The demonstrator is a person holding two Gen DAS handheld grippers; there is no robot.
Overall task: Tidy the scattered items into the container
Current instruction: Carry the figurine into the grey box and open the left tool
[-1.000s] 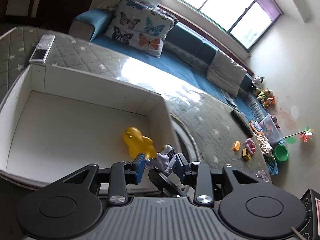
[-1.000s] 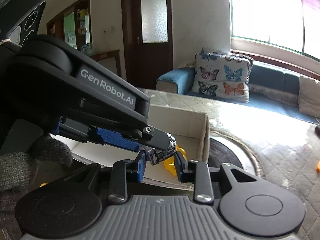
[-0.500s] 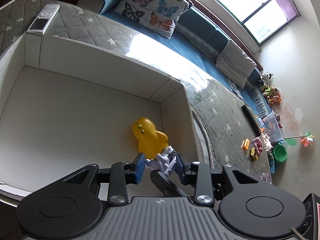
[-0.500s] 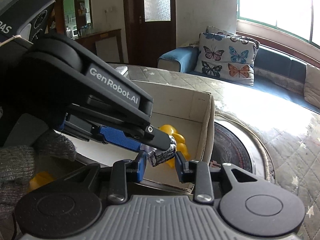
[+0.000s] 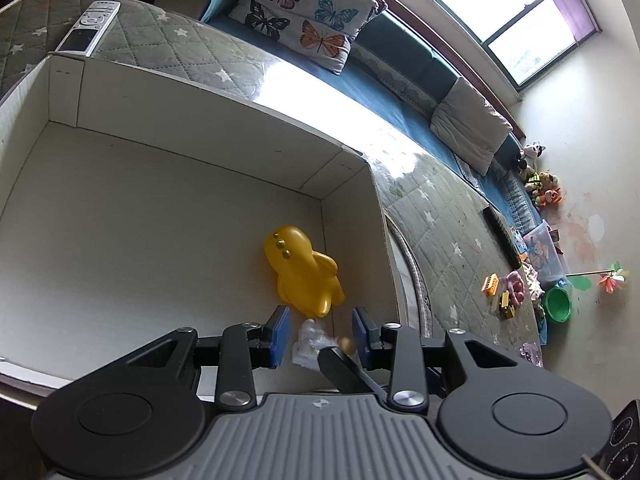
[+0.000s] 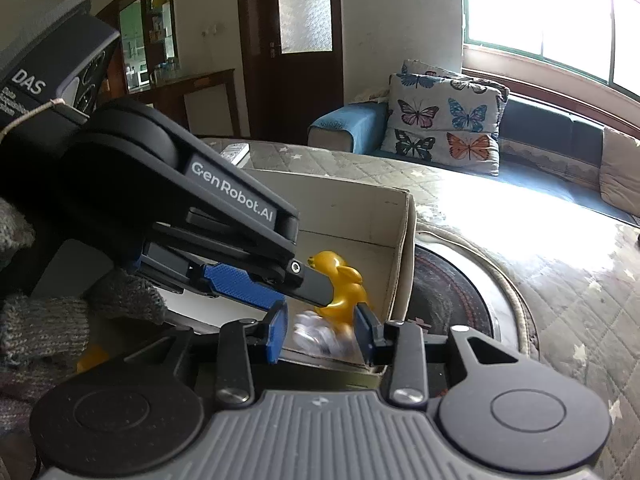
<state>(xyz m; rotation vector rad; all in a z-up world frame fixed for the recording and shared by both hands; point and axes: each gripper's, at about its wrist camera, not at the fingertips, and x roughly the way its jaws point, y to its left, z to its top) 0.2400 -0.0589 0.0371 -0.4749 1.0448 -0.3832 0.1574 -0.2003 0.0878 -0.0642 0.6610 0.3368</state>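
Note:
A white cardboard box [image 5: 208, 92] stands on the quilted mat. A yellow plastic duck [image 5: 304, 276] lies inside it near the right wall, also in the right wrist view [image 6: 340, 284]. My left gripper [image 5: 320, 336] is open over the box. A small white and purple toy figure [image 5: 310, 344] sits blurred between its fingers, free of both pads. My right gripper [image 6: 322, 330] is open just behind the left one, with the same blurred toy [image 6: 320, 334] between its fingers. The left gripper's body [image 6: 224, 204] fills the right wrist view's left side.
A remote control [image 5: 90, 26] lies on the mat beyond the box. A round dark disc [image 6: 452, 304] sits right of the box. Small toys [image 5: 508, 292] and a green bowl [image 5: 557, 305] lie far right. A sofa with butterfly cushions [image 5: 308, 8] runs behind.
Both grippers have opened. The small toy figure that the left gripper held has come free and is blurred, dropping into the box. The left gripper has moved further over the box.

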